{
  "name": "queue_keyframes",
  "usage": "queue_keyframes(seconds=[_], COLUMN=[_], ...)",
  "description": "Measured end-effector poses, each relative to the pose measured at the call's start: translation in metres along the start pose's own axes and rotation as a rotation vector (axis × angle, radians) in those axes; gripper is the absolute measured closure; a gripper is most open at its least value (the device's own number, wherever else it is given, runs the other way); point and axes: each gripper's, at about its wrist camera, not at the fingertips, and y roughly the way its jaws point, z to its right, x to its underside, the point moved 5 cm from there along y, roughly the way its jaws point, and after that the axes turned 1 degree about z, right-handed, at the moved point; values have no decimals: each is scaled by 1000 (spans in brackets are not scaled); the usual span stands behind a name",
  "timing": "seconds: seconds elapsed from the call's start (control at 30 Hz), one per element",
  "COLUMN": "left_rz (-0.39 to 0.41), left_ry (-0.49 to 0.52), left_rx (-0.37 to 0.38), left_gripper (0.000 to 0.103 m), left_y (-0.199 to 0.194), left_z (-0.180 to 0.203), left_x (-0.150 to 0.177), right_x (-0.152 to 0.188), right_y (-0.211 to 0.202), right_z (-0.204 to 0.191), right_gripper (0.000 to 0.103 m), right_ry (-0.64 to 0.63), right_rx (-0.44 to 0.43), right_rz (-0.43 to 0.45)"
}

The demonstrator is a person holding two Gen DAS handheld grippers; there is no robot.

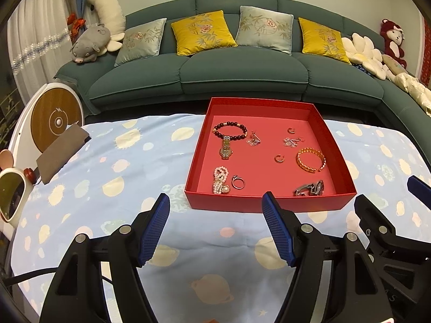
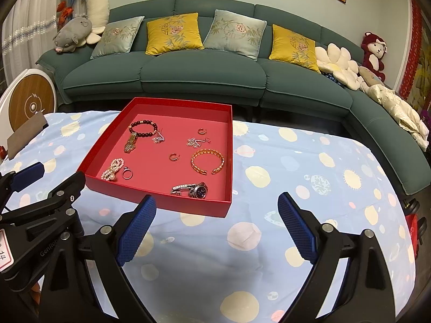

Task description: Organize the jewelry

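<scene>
On the cloth-covered bench, we find every jewelry piece [image 1: 311, 159] lying apart inside the red tray [image 1: 269, 203], left hand-held gripper [image 1: 216, 226] and right hand-held gripper [image 2: 216, 224] both spread and empty before it, fitting a finished sort or a pending one.

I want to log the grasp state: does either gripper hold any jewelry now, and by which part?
Nothing is held. The left gripper and the right gripper are both open above the cloth, and all the jewelry lies in the red box.
</scene>
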Motion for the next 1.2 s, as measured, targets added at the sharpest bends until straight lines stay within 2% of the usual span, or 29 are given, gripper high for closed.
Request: queue_keyframes(seconds=[1.2], left_rz=[13], left_ry=[-17], left_rx=[-49], left_gripper=[35], left_y=[-4], left_z=[-5], left_x=[1], right_x=[0], right_y=[0], right_z=[1], right_gripper=[14], right_ry=[1], right_rx=[0], right_rz=[2])
